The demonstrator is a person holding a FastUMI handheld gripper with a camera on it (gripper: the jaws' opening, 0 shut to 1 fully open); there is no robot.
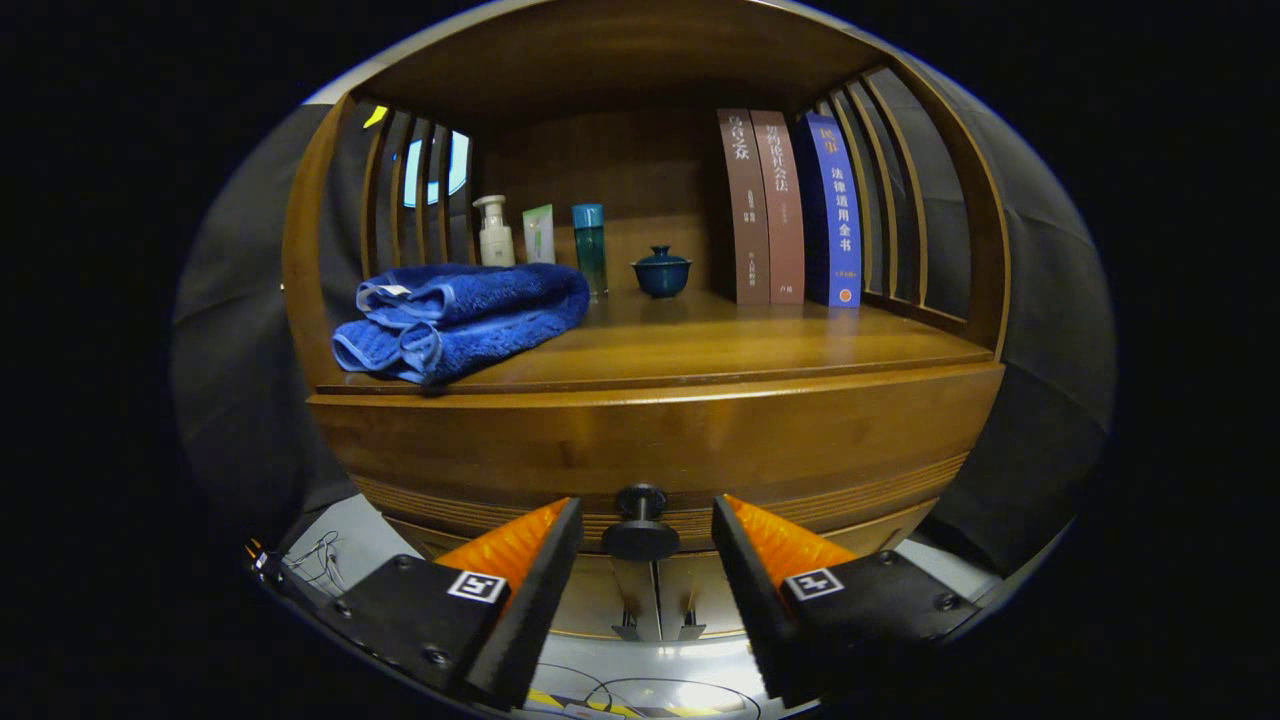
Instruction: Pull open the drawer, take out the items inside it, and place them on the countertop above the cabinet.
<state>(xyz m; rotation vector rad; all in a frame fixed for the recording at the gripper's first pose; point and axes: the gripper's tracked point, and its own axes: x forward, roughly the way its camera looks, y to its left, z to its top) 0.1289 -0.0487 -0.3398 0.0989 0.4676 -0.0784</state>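
So the claw [646, 520] is sitting right in front of the wooden cabinet [650, 440], fingers [545, 560] spread apart with the dark round drawer knob [640, 525] sitting in the gap between them. Neither finger is touching the knob as far as I can tell; there's open space on both sides of it. The drawer [860, 500] itself is looking closed, its front sitting flush under the cabinet's edge, so whatever's inside is hidden.

Up above, the surface [720, 345] is carrying a bunch of stuff. A folded blue towel [465, 315] is lying at the near left, hanging a bit over the front edge. Behind it at the far left, a white pump bottle [494, 232], a pale green tube [539, 234] and a teal bottle [589, 245] are standing in a row, close together. A small dark blue lidded cup [661, 271] is sitting just right of the teal bottle. Further right, two brown books [762, 205] and a blue book [832, 210] are standing upright side by side, touching, against the slatted right side.
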